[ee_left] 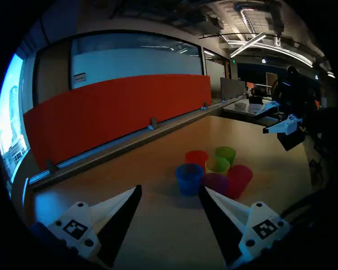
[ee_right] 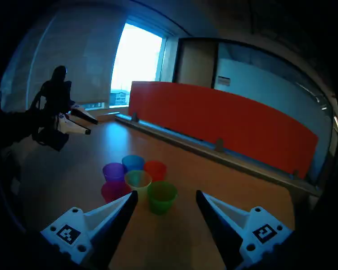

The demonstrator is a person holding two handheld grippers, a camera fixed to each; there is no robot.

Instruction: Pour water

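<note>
Several coloured plastic cups stand bunched together on the wooden table (ee_left: 169,234). In the left gripper view the blue cup (ee_left: 189,178) is nearest, just beyond my open left gripper (ee_left: 170,188), with red (ee_left: 196,158), yellow (ee_left: 217,165), green (ee_left: 225,154), purple (ee_left: 215,182) and pink (ee_left: 239,178) cups behind it. In the right gripper view the green cup (ee_right: 162,196) sits closest, between the tips of my open right gripper (ee_right: 166,193), and the blue cup (ee_right: 133,162) is on the far side. Nothing is between either pair of fingers. I cannot tell whether any cup holds water.
An orange partition (ee_left: 119,112) (ee_right: 223,119) on a metal rail runs along the table's far edge. A bright window (ee_right: 137,63) is beyond it. The other gripper hangs above the table at the right (ee_left: 281,129) in the left gripper view and at the left (ee_right: 74,122) in the right gripper view.
</note>
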